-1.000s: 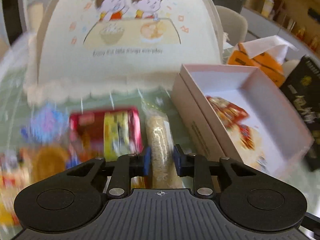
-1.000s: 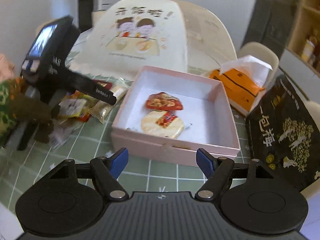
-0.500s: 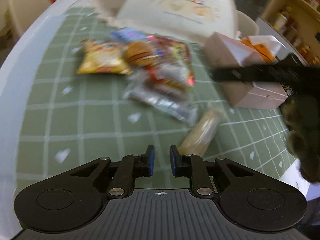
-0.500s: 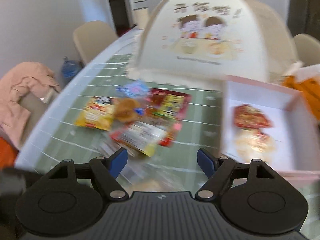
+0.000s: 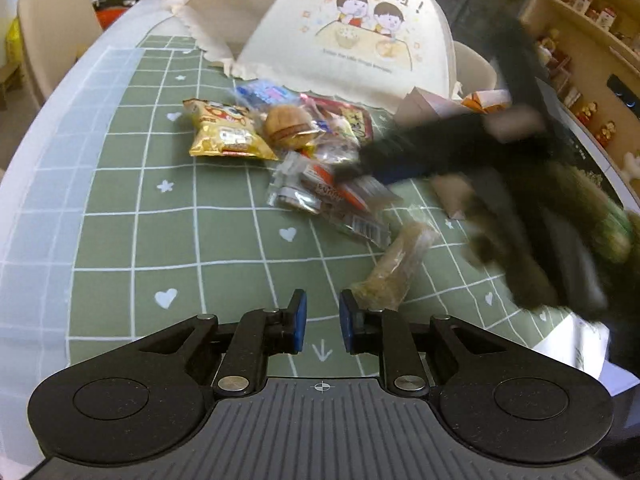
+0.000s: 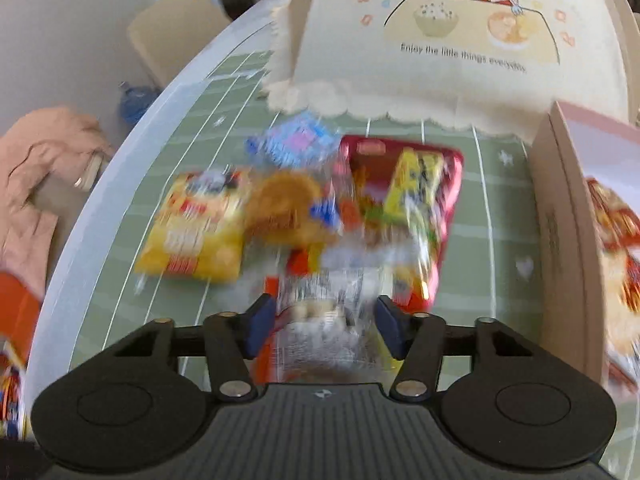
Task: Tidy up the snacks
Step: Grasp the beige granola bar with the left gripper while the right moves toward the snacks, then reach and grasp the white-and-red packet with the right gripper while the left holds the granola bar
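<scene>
The right gripper (image 6: 324, 326) is set low over the snack pile (image 5: 304, 148), and its fingers (image 6: 258, 328), which have just been closing, are seen half open on either side of a clear wrapped packet (image 6: 320, 308); whether the pads already press on it cannot be told through the blur. The left gripper (image 5: 322, 326) is held over bare cloth with its fingers (image 5: 298, 322) drawn nearly together and nothing between them, a long beige bar (image 5: 394, 268) lying just beside its right finger. The remaining snacks are heaped mid-worktop: a yellow bag (image 5: 224, 132), a round bun (image 5: 288, 126), a red pack (image 6: 404, 208) and a blue packet (image 6: 298, 140). The pink box (image 6: 568, 240), where two snacks are already lodged, stands just right of the pile. A slip is judged likely, since the clear wrapper looks slick and crumpled and may be pinched by a loose edge only. A neighbouring pack overlapped by it could be dragged along or pushed off the heap. The box wall could also be clipped on the way over if the packet is carried low. The worktop (image 5: 120, 240) is covered by a green cloth with a white grid, hearts and stars. A cream food cover (image 5: 360, 40) stands behind the pile; chairs, a pink garment and wooden shelves are seen around the room.
</scene>
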The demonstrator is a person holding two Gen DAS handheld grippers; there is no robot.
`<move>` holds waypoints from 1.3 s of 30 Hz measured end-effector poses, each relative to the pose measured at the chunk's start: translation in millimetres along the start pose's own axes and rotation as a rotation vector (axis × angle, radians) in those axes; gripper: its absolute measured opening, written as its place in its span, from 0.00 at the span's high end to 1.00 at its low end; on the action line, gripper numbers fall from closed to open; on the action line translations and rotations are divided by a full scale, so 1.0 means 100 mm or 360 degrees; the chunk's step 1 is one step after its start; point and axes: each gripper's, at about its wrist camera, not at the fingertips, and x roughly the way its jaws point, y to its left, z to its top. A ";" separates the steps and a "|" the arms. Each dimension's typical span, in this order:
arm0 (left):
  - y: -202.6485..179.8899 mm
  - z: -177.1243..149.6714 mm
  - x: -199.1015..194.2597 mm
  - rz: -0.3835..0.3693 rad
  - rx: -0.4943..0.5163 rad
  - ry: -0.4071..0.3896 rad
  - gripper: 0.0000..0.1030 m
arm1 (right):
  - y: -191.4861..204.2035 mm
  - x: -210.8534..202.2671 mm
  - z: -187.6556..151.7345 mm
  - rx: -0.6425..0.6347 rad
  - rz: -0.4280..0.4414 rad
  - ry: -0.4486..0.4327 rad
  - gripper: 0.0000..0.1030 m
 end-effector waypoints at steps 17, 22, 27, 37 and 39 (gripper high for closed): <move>-0.78 0.52 0.78 -0.0158 0.0761 0.0191 0.77 | -0.84 -1.16 -1.13 0.0203 -0.0311 -0.0157 0.31; -0.78 0.43 0.78 -0.0264 0.0791 0.0335 0.73 | -0.90 -1.16 -1.28 0.0256 -0.0332 -0.0153 0.31; -0.96 0.17 0.61 -0.0307 0.1119 0.0445 0.72 | -0.82 -1.19 -1.20 0.0232 -0.0324 -0.0206 0.31; -0.76 0.13 0.26 -0.0237 0.0779 0.0279 0.72 | -0.40 -0.35 -0.51 0.0260 -0.0303 -0.0147 0.24; -0.69 0.19 0.18 -0.0227 0.0723 0.0222 0.72 | -0.36 -0.32 -0.56 0.0215 -0.0288 -0.0096 0.29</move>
